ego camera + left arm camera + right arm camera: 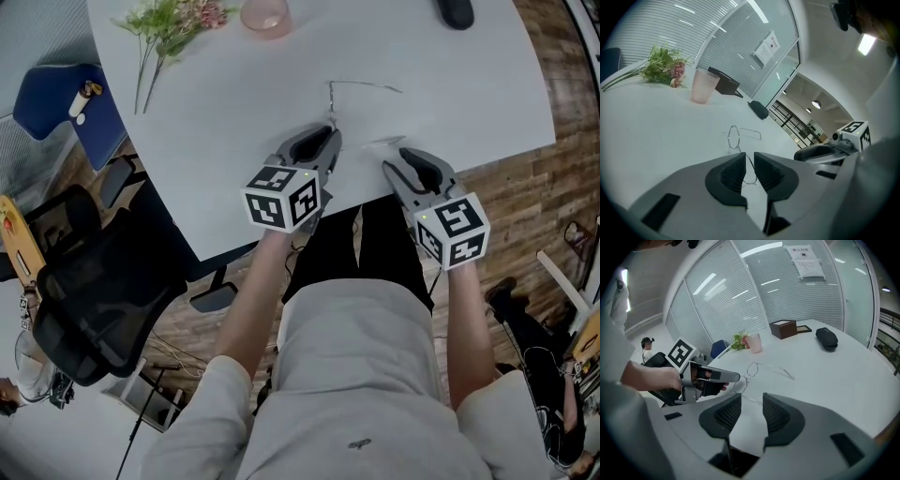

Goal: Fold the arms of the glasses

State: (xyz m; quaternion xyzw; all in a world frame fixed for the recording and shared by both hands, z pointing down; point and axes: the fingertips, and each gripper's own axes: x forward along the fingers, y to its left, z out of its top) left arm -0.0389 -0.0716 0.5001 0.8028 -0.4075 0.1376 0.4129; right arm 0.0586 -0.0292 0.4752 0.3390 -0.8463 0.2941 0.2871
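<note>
Thin wire-framed glasses (333, 97) lie near the front edge of the white table (234, 84), with both arms spread. In the left gripper view one lens rim (735, 138) lies just ahead of the jaws. The wire of the other rim runs between the narrow jaws of my left gripper (747, 158), which looks shut on the frame (330, 131). My right gripper (751, 401) is open. One arm of the glasses (752, 370) lies between its pads without touching them. In the head view my right gripper (394, 161) sits just right of the left one.
At the far side of the table are a bunch of flowers (169, 23), a pink cup (265, 14) and a dark case (455, 11). A brown box (783, 328) stands beyond them. A black office chair (94, 300) and a blue seat (66, 98) stand left of the table.
</note>
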